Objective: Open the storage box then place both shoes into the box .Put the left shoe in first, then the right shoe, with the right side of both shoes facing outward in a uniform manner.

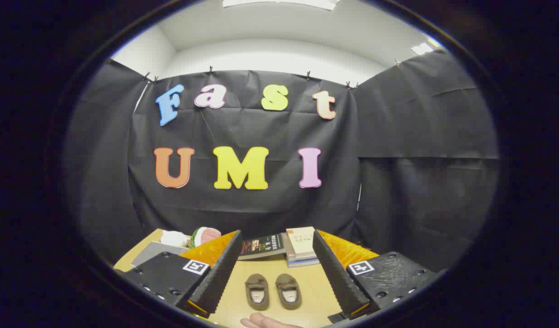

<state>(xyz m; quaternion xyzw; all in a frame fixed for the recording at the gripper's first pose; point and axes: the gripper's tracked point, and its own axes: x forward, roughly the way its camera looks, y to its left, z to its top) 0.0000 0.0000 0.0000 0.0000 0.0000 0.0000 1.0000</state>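
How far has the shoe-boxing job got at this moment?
Nothing looks done yet. Both brown shoes sit side by side on the wooden table, between the fingers of the open claw, which grips nothing. A hand rests at the table's near edge. Books lie beyond the shoes. I cannot make out a storage box, so opening it and placing the left shoe, then the right, all remain.

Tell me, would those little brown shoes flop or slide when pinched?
The brown shoes, lying side by side between the open hand-held gripper fingers, look like soft slippers, so they would probably squash rather than stay stiff. They seem small and light, so a nudge would likely slide them on the smooth table.
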